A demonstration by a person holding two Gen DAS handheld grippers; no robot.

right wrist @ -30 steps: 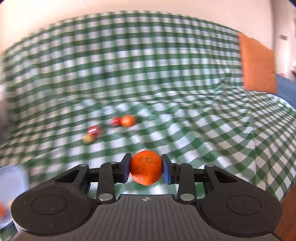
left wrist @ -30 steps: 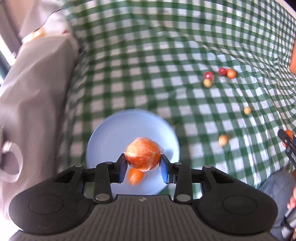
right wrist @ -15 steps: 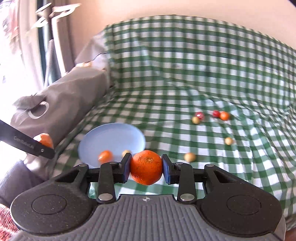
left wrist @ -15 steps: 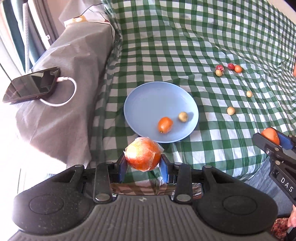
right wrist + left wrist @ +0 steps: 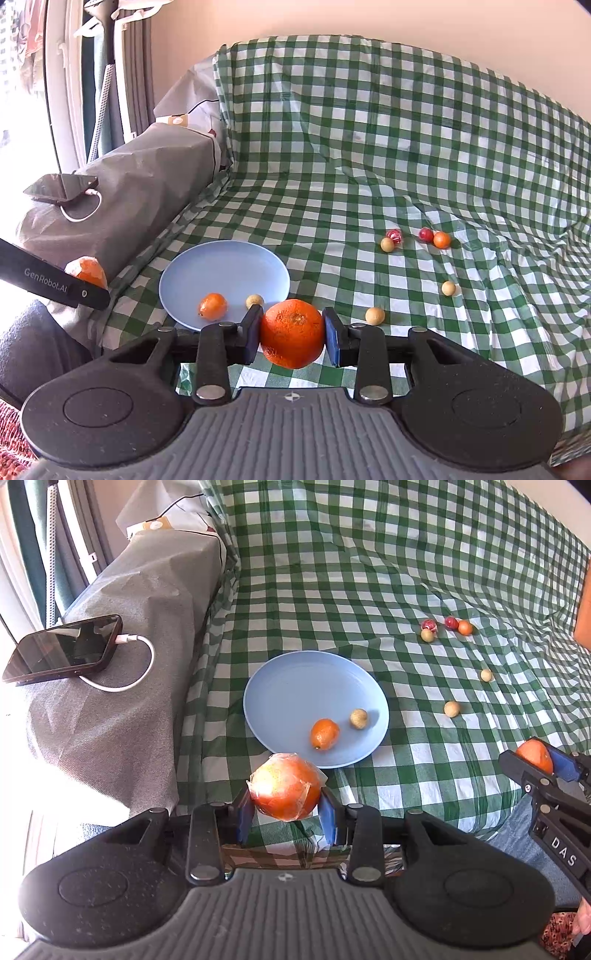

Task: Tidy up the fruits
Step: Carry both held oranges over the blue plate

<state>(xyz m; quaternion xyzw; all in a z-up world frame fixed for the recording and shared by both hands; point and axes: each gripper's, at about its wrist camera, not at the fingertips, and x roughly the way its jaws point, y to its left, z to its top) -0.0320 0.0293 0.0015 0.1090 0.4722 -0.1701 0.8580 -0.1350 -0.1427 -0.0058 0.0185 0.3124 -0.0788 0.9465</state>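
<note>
The left gripper [image 5: 286,812] was clamped on a plastic-wrapped orange fruit [image 5: 285,791], its two blue-padded fingers [image 5: 245,814] pressing the fruit from either side, and it was held above the near edge of the sofa just in front of the blue plate [image 5: 295,679]. The right gripper [image 5: 292,334] was clenched around a bare orange [image 5: 292,333] in the same way, the fruit sitting squarely between the pads with its stem dimple facing up. The plate lay on the green-checked cloth [image 5: 332,572] that covered the sofa seat and back, and in it rested a small orange fruit [image 5: 324,733] and, just beside it, a small tan ball-shaped fruit [image 5: 358,718], the two apart from each other. Farther off on the cloth, well away from the plate, lay a cluster of four small fruits: a red wrapped one [image 5: 394,235] touching a tan one [image 5: 386,244], and a red one [image 5: 425,234] touching an orange one [image 5: 441,240]. Two more tan fruits [image 5: 448,288] lay singly between that cluster and the front edge, the nearer one [image 5: 375,315] close to the right gripper. On the grey-covered armrest [image 5: 122,672] to the left of the plate, a dark phone [image 5: 62,648] lay with a white cable [image 5: 136,657] plugged in.
</note>
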